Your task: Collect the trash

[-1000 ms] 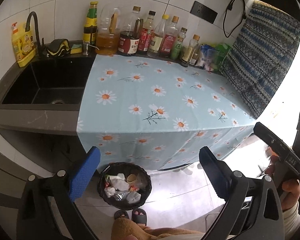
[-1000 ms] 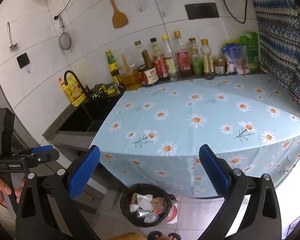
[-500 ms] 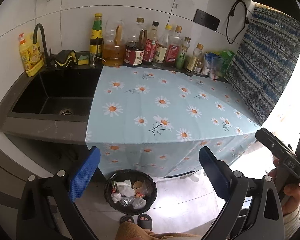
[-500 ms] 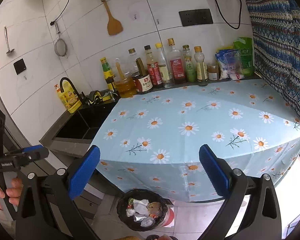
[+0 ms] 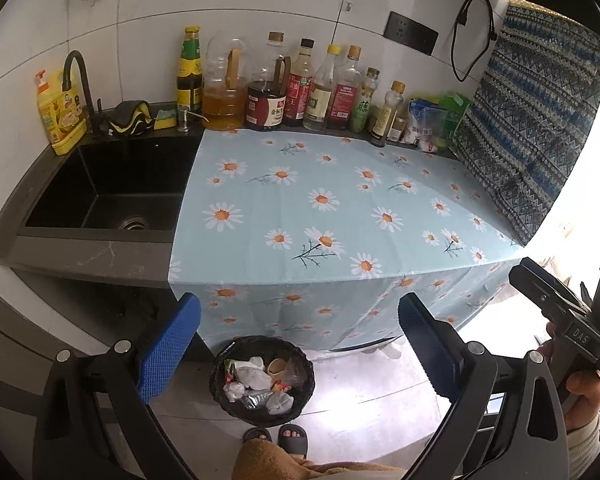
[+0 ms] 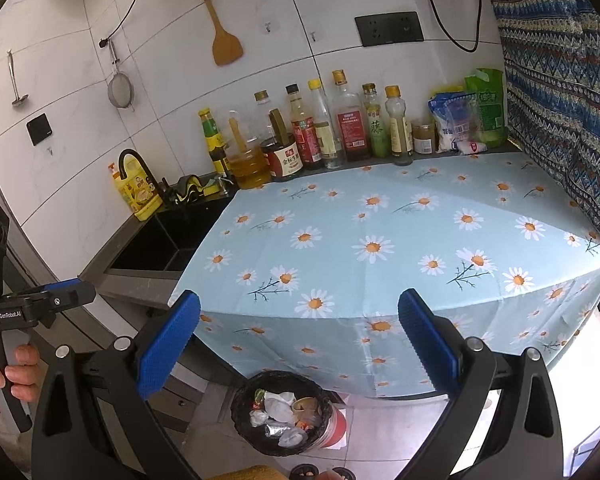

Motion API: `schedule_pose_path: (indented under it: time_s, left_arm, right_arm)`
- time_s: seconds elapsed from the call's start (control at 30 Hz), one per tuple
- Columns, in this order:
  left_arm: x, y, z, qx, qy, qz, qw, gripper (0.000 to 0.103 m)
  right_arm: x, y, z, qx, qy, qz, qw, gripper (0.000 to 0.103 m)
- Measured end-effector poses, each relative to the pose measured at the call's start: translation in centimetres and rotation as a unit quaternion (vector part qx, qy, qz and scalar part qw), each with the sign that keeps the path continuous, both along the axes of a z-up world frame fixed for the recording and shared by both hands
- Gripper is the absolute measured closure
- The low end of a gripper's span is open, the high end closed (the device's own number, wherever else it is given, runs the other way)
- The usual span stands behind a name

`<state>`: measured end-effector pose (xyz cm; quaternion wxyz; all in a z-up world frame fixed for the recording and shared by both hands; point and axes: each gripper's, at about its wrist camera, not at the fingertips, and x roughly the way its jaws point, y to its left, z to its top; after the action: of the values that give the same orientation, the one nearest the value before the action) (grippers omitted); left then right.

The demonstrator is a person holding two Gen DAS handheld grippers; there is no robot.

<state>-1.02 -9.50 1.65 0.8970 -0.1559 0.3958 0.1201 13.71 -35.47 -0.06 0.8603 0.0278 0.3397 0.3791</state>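
Observation:
A black-lined trash bin [image 5: 262, 380] stands on the floor below the counter's front edge and holds crumpled paper, wrappers and a paper cup; it also shows in the right wrist view [image 6: 286, 412]. My left gripper [image 5: 300, 344] is open and empty, held above the bin in front of the counter. My right gripper [image 6: 300, 344] is open and empty, also in front of the counter. The daisy-print tablecloth [image 5: 340, 208] covers the counter top and bears no loose trash.
A row of sauce and oil bottles [image 5: 300, 88] and food bags [image 5: 432, 124] line the back wall. A black sink [image 5: 112, 188] with a faucet and a yellow detergent bottle [image 5: 56, 112] is at left. A patterned cloth [image 5: 532, 128] hangs at right. Sandalled feet [image 5: 278, 438] stand by the bin.
Both grippers have pulled back and up from the counter, so more of the wall shows. Both stay open and empty.

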Motion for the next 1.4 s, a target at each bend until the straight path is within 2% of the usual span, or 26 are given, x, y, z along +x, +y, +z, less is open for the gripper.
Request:
schedule_pose_path:
  time_s: [0.37,0.47,1.17,1.4]
  left_arm:
    - [0.1,-0.5,-0.2,0.003,0.006,0.000,1.0000,0.007]
    - [0.0,-0.7,-0.3,0.015,0.005,0.002,0.9999,0.007]
    - [-0.8,-0.7,-0.7,0.007,0.003,-0.001,1.0000,0.007]
    - [-1.1,-0.2,-0.9,0.001,0.001,0.012,0.9999,0.007]
  right_arm:
    - [-0.3,0.1,0.1,0.000,0.004,0.006,1.000,0.005]
    - [-0.3,0.2,0.0,-0.001,0.007,0.008,1.000,0.005]
    - [-1.2,0.3,-0.3,-0.015,0.006,0.010,1.000,0.005]
    - [-1.3,0.7,-0.4,-0.020,0.004,0.011,1.000,0.005]
